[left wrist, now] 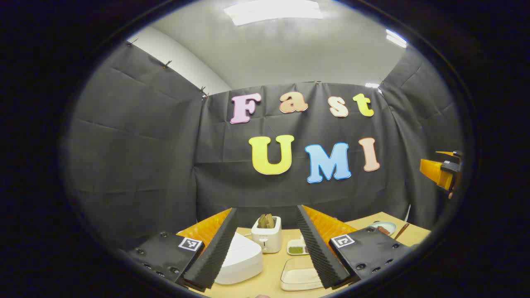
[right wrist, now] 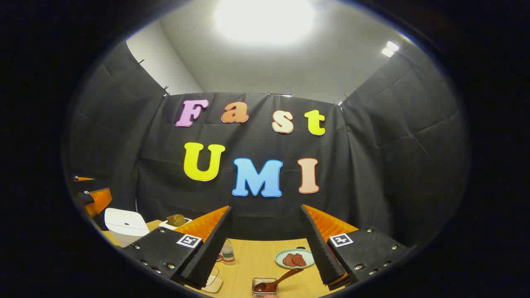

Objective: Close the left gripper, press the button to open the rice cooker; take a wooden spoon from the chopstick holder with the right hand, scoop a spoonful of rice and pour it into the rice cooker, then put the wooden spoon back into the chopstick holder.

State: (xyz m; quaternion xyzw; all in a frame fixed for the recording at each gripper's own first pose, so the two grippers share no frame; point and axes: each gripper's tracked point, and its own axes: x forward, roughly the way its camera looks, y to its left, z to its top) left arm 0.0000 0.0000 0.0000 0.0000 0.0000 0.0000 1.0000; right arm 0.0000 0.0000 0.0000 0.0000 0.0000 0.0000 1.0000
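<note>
Both the left gripper (left wrist: 267, 248) and right gripper (right wrist: 267, 248) are held released above the table (right wrist: 256, 256); the wooden spoon (right wrist: 275, 283) lies in its holder (right wrist: 265, 286).

Wooden table (left wrist: 269, 269). White toaster (left wrist: 267, 236) at back with bread slices (left wrist: 266, 221) sticking up. Small tray with green stuff (left wrist: 296, 247) just right of toaster. Pale green plate (right wrist: 295, 258) holds reddish slices (right wrist: 294, 260). Small jar (right wrist: 227, 254) left of plate. Ceiling light (right wrist: 265, 18) glaring overhead.
</note>
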